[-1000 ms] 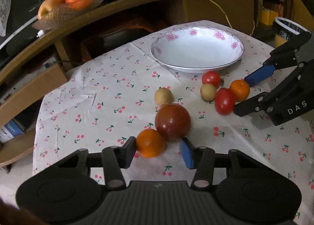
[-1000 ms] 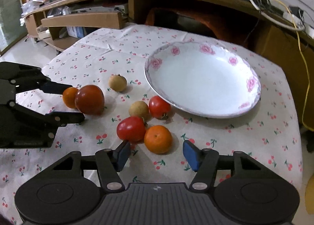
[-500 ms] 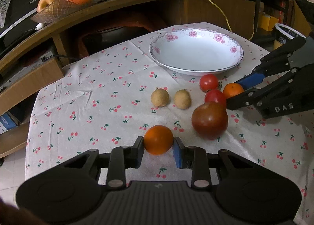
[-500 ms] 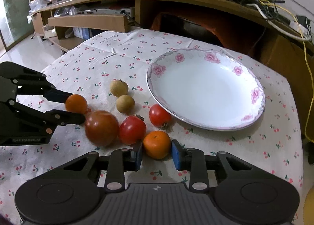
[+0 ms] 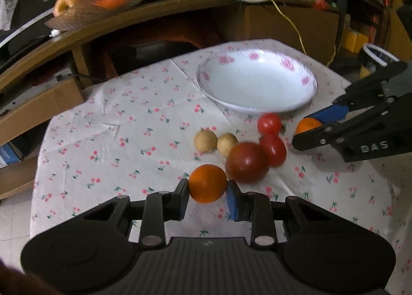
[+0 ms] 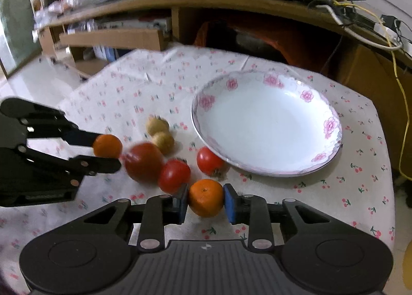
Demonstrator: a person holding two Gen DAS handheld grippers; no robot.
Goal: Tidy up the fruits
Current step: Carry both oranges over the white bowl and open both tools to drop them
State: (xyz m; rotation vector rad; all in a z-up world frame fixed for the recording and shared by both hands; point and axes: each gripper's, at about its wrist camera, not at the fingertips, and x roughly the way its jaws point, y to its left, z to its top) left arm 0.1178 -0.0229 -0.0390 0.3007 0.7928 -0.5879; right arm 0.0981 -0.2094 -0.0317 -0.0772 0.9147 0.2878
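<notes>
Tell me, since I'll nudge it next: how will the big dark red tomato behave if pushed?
The big dark red tomato is round and looks motion-blurred, so it probably rolls easily. It sits against a small red tomato and a tan fruit, so a push would likely knock them. Its skin looks smooth, perhaps slippery.

An orange (image 5: 208, 183) sits clamped between the blue pads of the left tongs (image 5: 207, 193), and a second orange (image 6: 206, 197) is pinched the same way in the right tongs (image 6: 205, 201). On the worktop (image 5: 128, 125), a big dark red tomato (image 5: 247, 162) touches a smaller red tomato (image 5: 273, 149); another small red tomato (image 5: 269, 123) lies just in front of the plate (image 5: 257, 84), which is white with pink flowers on its rim. Two pale brown round fruits (image 5: 215, 141) lie side by side, left of the tomatoes.
</notes>
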